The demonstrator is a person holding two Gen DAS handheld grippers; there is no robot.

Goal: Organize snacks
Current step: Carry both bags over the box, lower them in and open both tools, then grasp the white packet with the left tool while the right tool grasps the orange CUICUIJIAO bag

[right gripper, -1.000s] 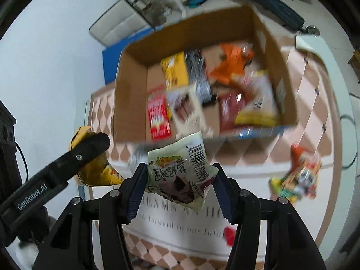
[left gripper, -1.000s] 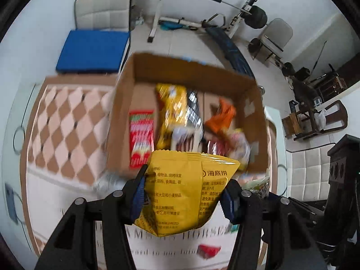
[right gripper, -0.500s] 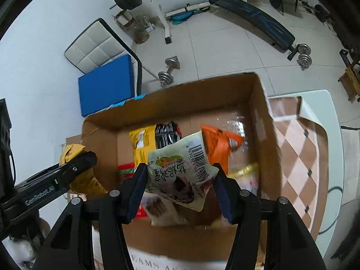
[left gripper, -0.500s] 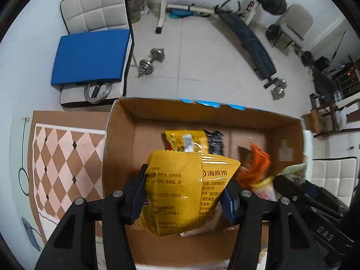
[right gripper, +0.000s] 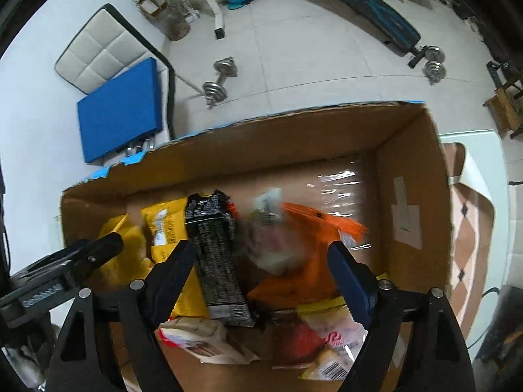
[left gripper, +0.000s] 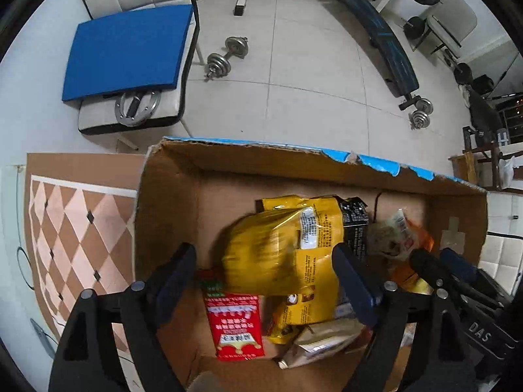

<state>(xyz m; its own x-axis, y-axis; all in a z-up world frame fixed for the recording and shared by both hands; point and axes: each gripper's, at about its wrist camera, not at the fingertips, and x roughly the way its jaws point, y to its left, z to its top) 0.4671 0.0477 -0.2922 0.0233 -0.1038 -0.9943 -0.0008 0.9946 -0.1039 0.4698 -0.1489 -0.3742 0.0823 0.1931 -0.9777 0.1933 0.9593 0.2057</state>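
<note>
A cardboard box (left gripper: 170,215) holds several snack packets. My left gripper (left gripper: 264,277) is open above the box; a blurred yellow packet (left gripper: 261,261) is dropping free between its fingers onto another yellow packet (left gripper: 320,225). A red packet (left gripper: 237,323) lies below it. My right gripper (right gripper: 261,268) is open over the same box (right gripper: 415,170); a blurred pale packet (right gripper: 271,235) falls between its fingers, beside a black packet (right gripper: 215,248) and an orange packet (right gripper: 307,261). The right gripper also shows at the right in the left wrist view (left gripper: 457,281).
The box stands on a table with a checkered cloth (left gripper: 72,228). Beyond its far edge are a chair with a blue pad (left gripper: 130,45), dumbbells (left gripper: 225,55) and a weight bench (left gripper: 382,36) on the tiled floor.
Both grippers moved forward over the box and opened. The yellow packet has left the left gripper and the pale packet has left the right; both are dropping into the box.
</note>
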